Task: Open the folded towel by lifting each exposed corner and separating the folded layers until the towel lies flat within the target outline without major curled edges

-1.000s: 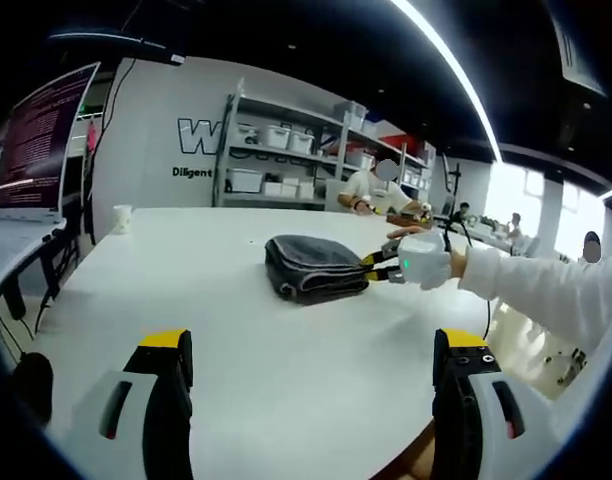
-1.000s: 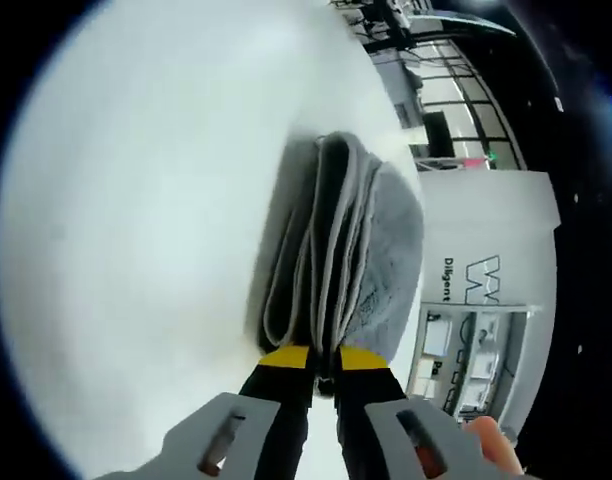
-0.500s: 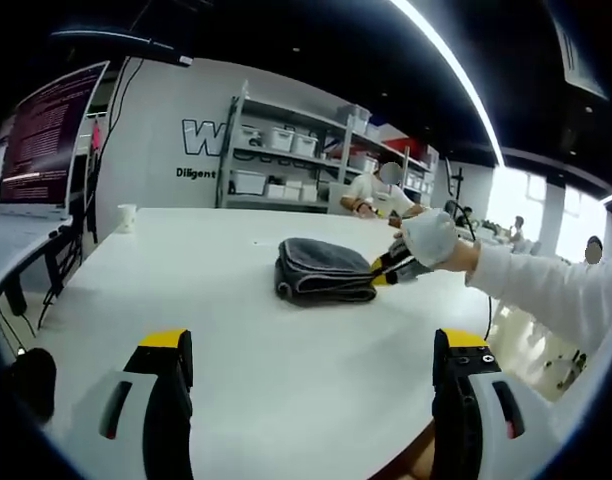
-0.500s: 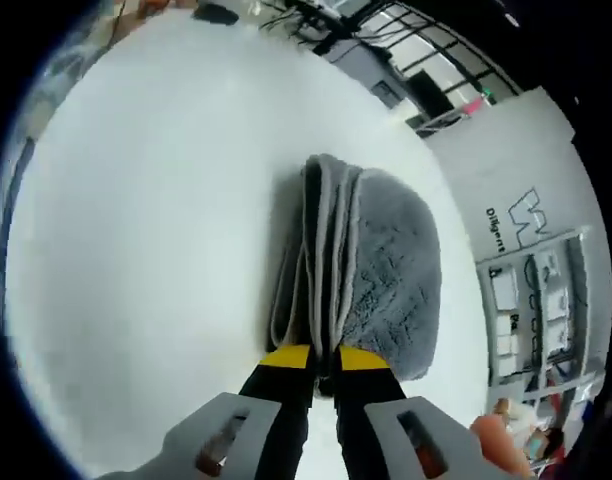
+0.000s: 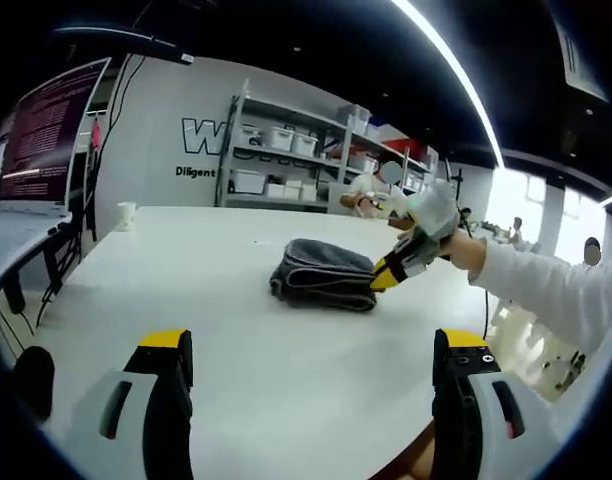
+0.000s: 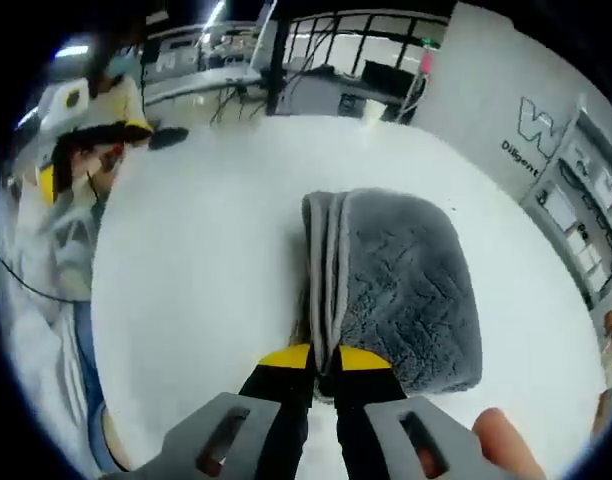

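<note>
A dark grey folded towel lies in a thick bundle on the white table. In the right gripper view the towel shows its stacked fold edges on its left side. My right gripper is shut on the near edge of those layers. From the left gripper view, the right gripper slants down onto the towel's right end, held by a gloved hand. My left gripper hangs open over the table's near edge, well short of the towel.
Shelves with white bins line the back wall. A monitor stands at the left and a paper cup sits far left on the table. People sit behind the table. Bare tabletop surrounds the towel.
The right hand has risen and tipped, so the right gripper now angles down onto the towel from above, still shut on its edge. The towel shifted slightly. The left gripper stayed put.
</note>
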Demonstrator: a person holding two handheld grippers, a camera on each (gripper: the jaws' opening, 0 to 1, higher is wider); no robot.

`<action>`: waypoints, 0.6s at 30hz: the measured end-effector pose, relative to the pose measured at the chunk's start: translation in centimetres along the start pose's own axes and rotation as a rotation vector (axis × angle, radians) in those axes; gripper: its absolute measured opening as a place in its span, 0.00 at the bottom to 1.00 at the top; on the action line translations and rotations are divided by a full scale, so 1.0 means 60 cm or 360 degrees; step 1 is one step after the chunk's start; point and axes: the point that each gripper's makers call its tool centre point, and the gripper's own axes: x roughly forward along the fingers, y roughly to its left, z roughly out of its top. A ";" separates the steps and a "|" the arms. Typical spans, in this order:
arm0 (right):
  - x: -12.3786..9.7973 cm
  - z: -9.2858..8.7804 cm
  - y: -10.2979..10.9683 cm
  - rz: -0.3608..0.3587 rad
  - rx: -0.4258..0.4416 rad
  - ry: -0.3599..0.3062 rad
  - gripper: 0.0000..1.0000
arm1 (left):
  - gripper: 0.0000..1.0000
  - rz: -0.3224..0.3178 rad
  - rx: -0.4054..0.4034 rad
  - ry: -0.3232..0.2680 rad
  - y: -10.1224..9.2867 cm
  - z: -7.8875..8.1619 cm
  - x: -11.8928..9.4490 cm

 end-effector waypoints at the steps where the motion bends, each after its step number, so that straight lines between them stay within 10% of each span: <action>1: 0.000 0.002 -0.001 0.0009 0.0028 -0.0011 0.01 | 0.99 0.0000 0.0000 0.0000 0.000 0.000 0.000; 18: -0.065 0.069 -0.041 0.0391 0.1018 -0.0688 0.01 | 0.99 0.0012 0.0001 -0.0001 0.005 0.000 -0.007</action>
